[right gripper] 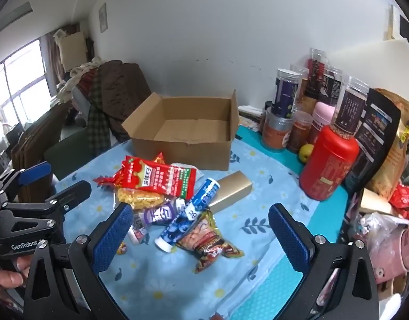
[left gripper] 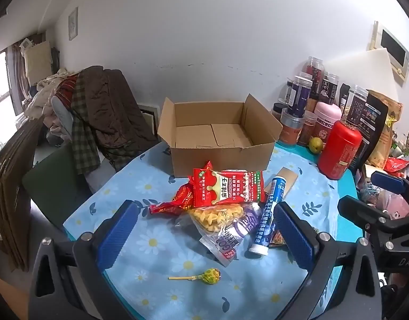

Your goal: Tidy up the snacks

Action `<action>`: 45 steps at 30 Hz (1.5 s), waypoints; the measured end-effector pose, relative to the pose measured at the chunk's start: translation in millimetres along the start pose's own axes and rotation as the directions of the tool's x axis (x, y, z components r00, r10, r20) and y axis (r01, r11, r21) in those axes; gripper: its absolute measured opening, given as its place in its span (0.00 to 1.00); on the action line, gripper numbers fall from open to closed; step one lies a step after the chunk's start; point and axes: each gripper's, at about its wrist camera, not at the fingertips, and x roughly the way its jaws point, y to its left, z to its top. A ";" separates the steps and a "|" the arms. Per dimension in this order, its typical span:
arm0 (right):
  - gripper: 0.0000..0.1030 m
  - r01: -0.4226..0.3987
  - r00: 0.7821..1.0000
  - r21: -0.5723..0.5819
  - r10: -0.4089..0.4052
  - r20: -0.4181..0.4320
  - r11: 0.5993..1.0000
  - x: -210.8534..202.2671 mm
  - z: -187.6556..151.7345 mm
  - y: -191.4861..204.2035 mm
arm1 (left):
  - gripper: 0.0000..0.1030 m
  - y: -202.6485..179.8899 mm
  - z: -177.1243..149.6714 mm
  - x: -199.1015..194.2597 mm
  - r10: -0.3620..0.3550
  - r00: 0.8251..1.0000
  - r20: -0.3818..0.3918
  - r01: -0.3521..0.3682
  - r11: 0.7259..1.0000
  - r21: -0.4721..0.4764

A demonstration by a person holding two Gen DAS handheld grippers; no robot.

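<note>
Blue daisy-print cloth point(left gripper: 156, 242) covers the table we work over, set against a white wall with clothes heaped on a chair at far left and jars, a red canister point(right gripper: 328, 164) and pouches crowding the far right. At the far side of the cloth sits an open cardboard box point(left gripper: 220, 144), its floor bare. Just near of it lies our snack pile: a red packet point(left gripper: 228, 188) on top, a clear bag of yellow twists point(left gripper: 215, 217) under its near edge, a purple-and-white wrapper point(left gripper: 239, 229) beside that, and a blue tube point(left gripper: 267, 214) slanting along the pile's right side with a gold box point(right gripper: 231, 190) behind it. From the right wrist view we also see a brown-and-gold snack bag point(right gripper: 211, 238) at the pile's near right. A green lollipop point(left gripper: 208, 274) lies alone, nearest to us. Our left gripper point(left gripper: 204, 236) hangs above the cloth with fingers spread wide, the pile's near edge showing between them and nothing touched. Our right gripper point(right gripper: 201, 237) is likewise spread wide and empty-handed, the tube's white end and the brown bag framed between its fingers.
</note>
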 end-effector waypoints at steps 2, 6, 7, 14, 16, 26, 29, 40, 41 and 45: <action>1.00 0.003 1.000 -0.002 -0.003 0.004 1.000 -0.5 -2.2 1.5 | 1.00 -0.3 -0.6 -0.7 0.000 1.000 0.000 0.000 1.000 0.000; 1.00 0.002 1.000 0.000 -0.002 0.005 1.000 -0.5 -1.2 0.3 | 1.00 -0.3 -1.7 -0.4 -0.002 1.000 0.003 0.002 1.000 0.000; 1.00 0.002 1.000 -0.001 -0.002 0.006 1.000 -0.9 -2.3 0.8 | 1.00 -0.3 -2.2 -0.5 -0.002 1.000 0.004 0.002 1.000 0.001; 1.00 -0.002 1.000 -0.002 0.002 0.003 1.000 -1.0 -3.0 1.7 | 1.00 0.1 -3.8 -0.3 -0.006 1.000 0.002 0.006 1.000 0.000; 1.00 -0.002 1.000 -0.002 0.002 0.003 1.000 -0.9 -3.1 1.8 | 1.00 0.2 -3.7 -0.3 -0.007 1.000 0.001 0.007 1.000 0.001; 1.00 0.000 1.000 -0.007 0.000 0.006 1.000 -0.7 -2.0 0.6 | 1.00 1.4 -4.9 -1.7 -0.013 1.000 0.002 0.013 1.000 0.004; 1.00 0.000 1.000 -0.010 0.000 0.007 1.000 -0.5 -3.0 1.5 | 1.00 1.5 -4.7 -1.7 -0.013 1.000 0.004 0.013 1.000 0.005; 1.00 0.002 1.000 -0.010 -0.002 0.010 1.000 -0.7 -4.4 3.0 | 1.00 0.7 -5.6 -2.0 -0.016 1.000 0.003 0.016 1.000 0.005; 1.00 0.002 1.000 -0.010 -0.002 0.009 1.000 -0.3 -4.1 2.6 | 1.00 0.6 -5.6 -2.3 -0.016 1.000 0.004 0.016 1.000 0.005; 1.00 0.003 1.000 -0.010 -0.003 0.010 1.000 -0.5 -4.1 2.5 | 1.00 0.5 -5.8 -2.6 -0.017 1.000 0.004 0.017 1.000 0.004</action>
